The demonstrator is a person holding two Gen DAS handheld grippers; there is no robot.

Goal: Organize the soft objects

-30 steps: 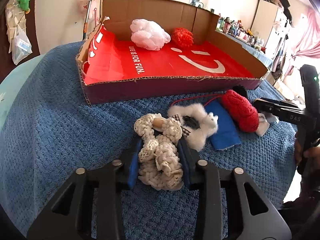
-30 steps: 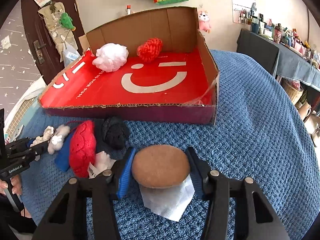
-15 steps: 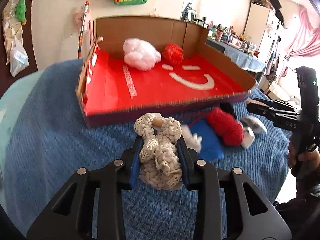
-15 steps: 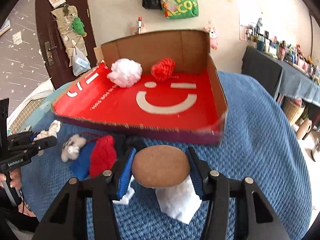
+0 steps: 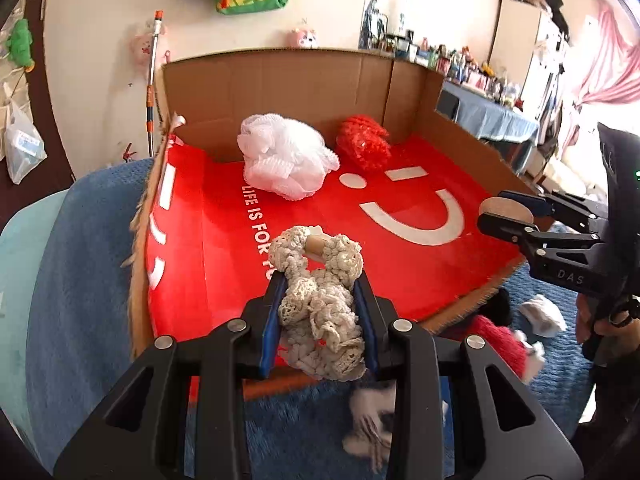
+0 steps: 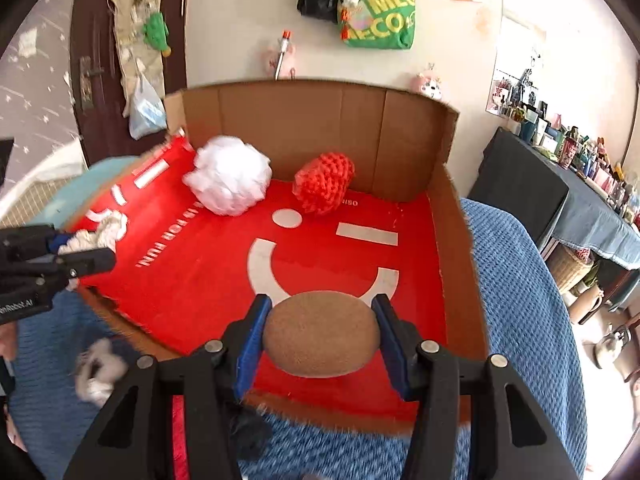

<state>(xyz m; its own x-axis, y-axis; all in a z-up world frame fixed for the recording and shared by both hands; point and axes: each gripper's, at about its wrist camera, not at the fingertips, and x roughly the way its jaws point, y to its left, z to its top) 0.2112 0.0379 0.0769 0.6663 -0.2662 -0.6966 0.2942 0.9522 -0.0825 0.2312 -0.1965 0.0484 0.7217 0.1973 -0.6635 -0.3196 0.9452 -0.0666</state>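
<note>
Your left gripper [image 5: 320,312] is pinched on a cream crocheted bundle [image 5: 320,300], its blue pads [image 5: 272,320] pressing the yarn from both sides; the bundle's looped top rises past the fingertips. It hangs above the near edge of the cardboard box [image 5: 280,80], over the red printed floor [image 5: 224,264].

Your right gripper [image 6: 320,332] is clamped on a brown oval sponge [image 6: 322,334], a blue pad touching each end. The sponge sits over the box's red floor [image 6: 200,280], near the front wall and just in front of the white smile printed there. In the left wrist view the same gripper [image 5: 516,216] enters from the right at the box's rim.

At the back of the box lie a white mesh puff [image 5: 286,160] and, just beside it, a red knitted piece [image 5: 364,146], both close to the rear wall.

Outside the box, on the blue blanket [image 6: 520,300], remain a red knitted item [image 5: 496,340], a small white item [image 5: 542,314] and a blurred white fluffy item [image 5: 372,420].
</note>
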